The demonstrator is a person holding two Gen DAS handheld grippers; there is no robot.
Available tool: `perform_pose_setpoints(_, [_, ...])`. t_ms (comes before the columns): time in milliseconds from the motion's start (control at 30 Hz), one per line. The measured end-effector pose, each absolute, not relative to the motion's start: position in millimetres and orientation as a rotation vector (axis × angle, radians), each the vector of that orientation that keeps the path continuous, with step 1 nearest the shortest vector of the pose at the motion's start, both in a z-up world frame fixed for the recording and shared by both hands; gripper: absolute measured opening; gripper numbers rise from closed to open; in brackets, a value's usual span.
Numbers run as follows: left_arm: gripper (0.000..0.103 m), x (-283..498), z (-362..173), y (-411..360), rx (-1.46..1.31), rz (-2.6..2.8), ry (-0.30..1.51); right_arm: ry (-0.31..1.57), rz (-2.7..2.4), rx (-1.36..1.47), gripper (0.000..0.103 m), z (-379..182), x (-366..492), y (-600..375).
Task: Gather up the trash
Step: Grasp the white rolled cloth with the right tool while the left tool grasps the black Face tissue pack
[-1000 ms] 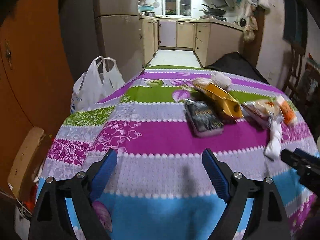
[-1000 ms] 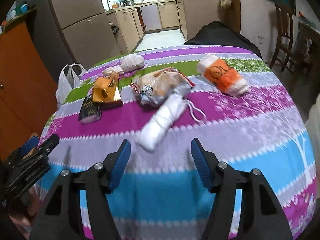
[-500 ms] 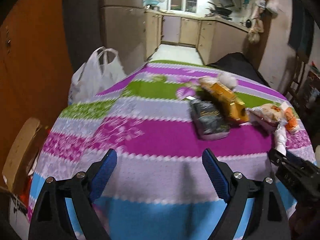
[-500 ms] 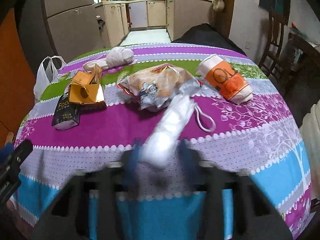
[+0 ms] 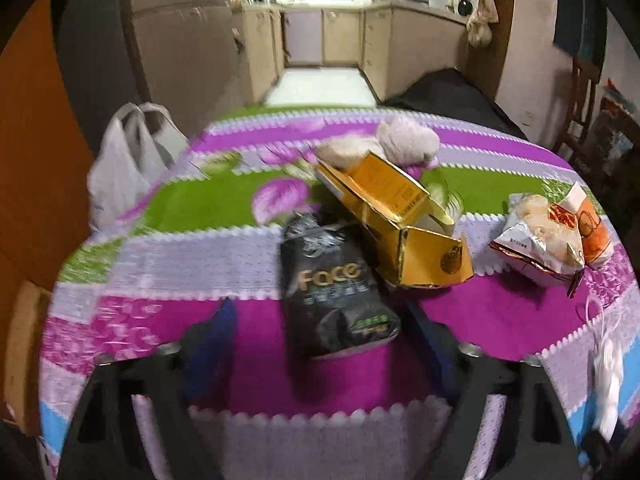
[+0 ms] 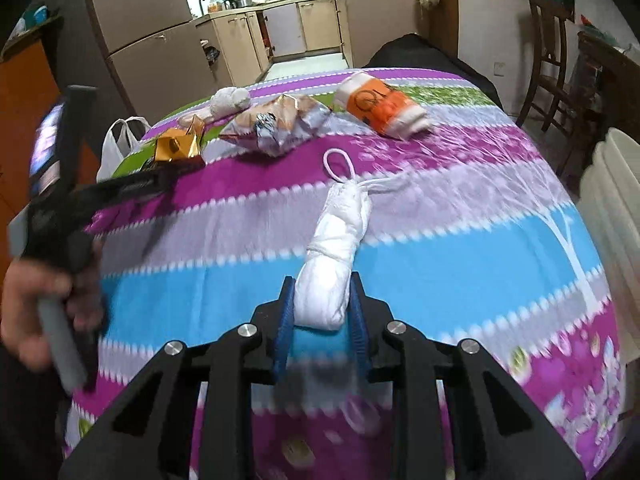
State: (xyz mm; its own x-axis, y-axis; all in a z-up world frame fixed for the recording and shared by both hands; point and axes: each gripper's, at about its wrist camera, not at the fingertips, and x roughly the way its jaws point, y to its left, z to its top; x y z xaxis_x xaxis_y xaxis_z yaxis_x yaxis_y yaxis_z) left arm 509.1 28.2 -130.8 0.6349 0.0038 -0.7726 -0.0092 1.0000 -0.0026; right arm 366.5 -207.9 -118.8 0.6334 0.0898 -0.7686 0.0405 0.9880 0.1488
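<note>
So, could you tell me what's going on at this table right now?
A person is clearing trash off a striped tablecloth with two handheld grippers. The right gripper is shut on a rolled white mask. The left gripper is open, its fingers either side of a black packet. A gold box, snack bag and orange cup lie untouched.
</note>
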Motion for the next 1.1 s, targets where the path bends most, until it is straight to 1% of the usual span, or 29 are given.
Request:
perform_pose_setpoints(67, [0.047,507,-129,26,0.002,-0.002,0.869,0.88,0.057,0.168,0.025,-117,357,-213])
perform_pose_setpoints(167, [0.047,492,-129,26,0.016,-0.04,0.873,0.879,0.105,0.147,0.025,-111,344,-215])
perform_pose_setpoints(333, [0.046,424,-124,46,-0.012,-0.136,0.898,0.905,0.185,0.062,0.026,-107,315,-214])
perform_pose_setpoints(500, [0.047,360,-130,52,0.007,-0.194,0.913,0.945,0.171,0.002,0.028,-121,293,-217])
perform_pose_setpoints(533, [0.048,352,-132,50,0.022,-0.189,0.905,0.926,0.17,-0.001,0.028,-122,288,-218])
perform_pose_setpoints(567, [0.053,345,-134,46,0.06,-0.177,0.875,0.918,0.167,-0.002,0.03,-123,284,-219])
perform_pose_setpoints(600, [0.059,340,-136,44,0.093,-0.161,0.86,0.906,0.16,-0.004,0.034,-123,282,-219])
perform_pose_setpoints(633, [0.069,338,-138,43,0.113,-0.139,0.849,0.895,0.149,-0.005,0.039,-124,281,-219])
perform_pose_setpoints(667, [0.071,337,-139,44,0.119,-0.126,0.837,0.886,0.139,-0.003,0.052,-124,281,-220])
perform_pose_setpoints(700, [0.072,334,-137,44,0.117,-0.122,0.825,0.871,0.123,0.005,0.061,-123,279,-221])
perform_pose_setpoints(733, [0.075,335,-137,44,0.111,-0.124,0.822,0.854,0.112,0.019,0.063,-121,278,-222])
perform_pose_setpoints(767, [0.077,335,-135,45,0.104,-0.12,0.816,0.839,0.106,0.037,0.063,-119,277,-224])
perform_pose_setpoints(867, [0.077,342,-132,49,0.096,-0.097,0.814,0.828,0.049,0.072,0.063,-117,280,-227])
perform_pose_setpoints(933, [0.077,345,-135,47,0.11,-0.085,0.829,0.839,0.01,0.063,0.053,-118,283,-225])
perform_pose_setpoints(967, [0.077,346,-137,46,0.122,-0.078,0.837,0.847,-0.001,0.058,0.044,-119,285,-224])
perform_pose_setpoints(1033, [0.076,345,-137,46,0.117,-0.07,0.833,0.873,-0.022,0.05,0.043,-125,286,-221])
perform_pose_setpoints(1100, [0.072,347,-138,48,0.086,-0.07,0.842,0.859,-0.037,0.022,0.043,-126,285,-217])
